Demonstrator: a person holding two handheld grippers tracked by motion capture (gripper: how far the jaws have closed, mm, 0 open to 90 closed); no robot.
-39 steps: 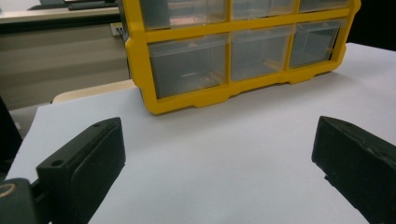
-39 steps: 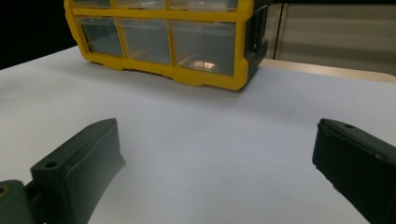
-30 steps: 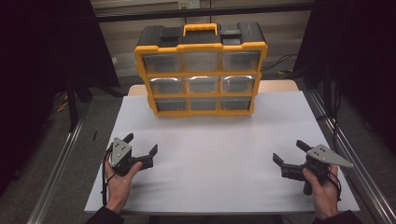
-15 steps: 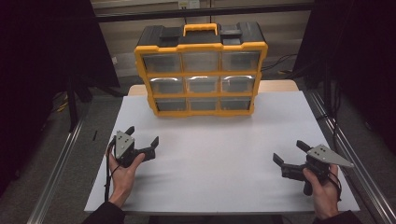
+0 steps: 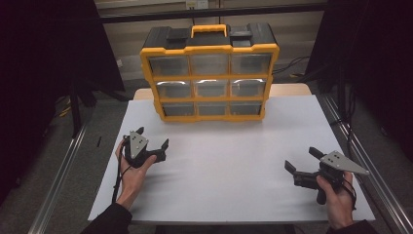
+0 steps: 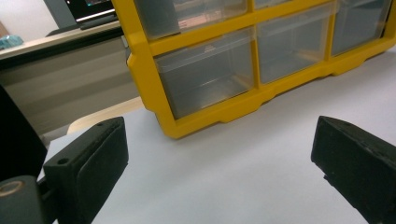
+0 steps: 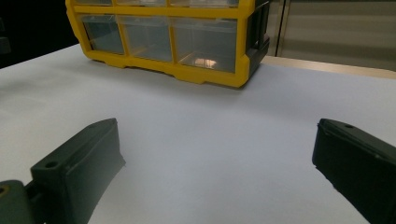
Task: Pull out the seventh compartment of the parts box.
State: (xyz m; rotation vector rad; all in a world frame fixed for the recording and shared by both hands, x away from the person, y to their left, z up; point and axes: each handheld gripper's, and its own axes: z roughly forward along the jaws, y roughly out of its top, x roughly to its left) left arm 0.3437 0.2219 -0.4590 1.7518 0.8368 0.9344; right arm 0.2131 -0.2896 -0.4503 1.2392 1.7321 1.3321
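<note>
- My left tool (image 5: 152,138) is wide open and holds nothing — it is low over the white counter (image 5: 229,161), near the bottom left drawer (image 6: 208,72) of the drawer box (image 5: 210,73).
- My right tool (image 5: 303,159) is wide open too, with nothing in it. It is far off to the right, well apart from the box.
- The box stands upright at the back of the counter, with its drawers facing me.
- I think the job now is to reach that bottom left drawer with my left tool and pull it open.
- To do it well, I should go in low and straight, and pinch the front lip of the drawer, not the yellow frame.
- I should pull slow and level, so the box does not slide toward me.
- My right tool could press on the box to keep it in place.
- The frame is hard yellow plastic, smooth and a bit shiny — the top is black, with a yellow handle (image 5: 208,30).
- The drawers are clear plastic and look slippery. I cannot tell what is inside them.
- The counter top is flat, white and plain.
- The pads (image 6: 95,163) on my tool are black, thick and blocky.
</note>
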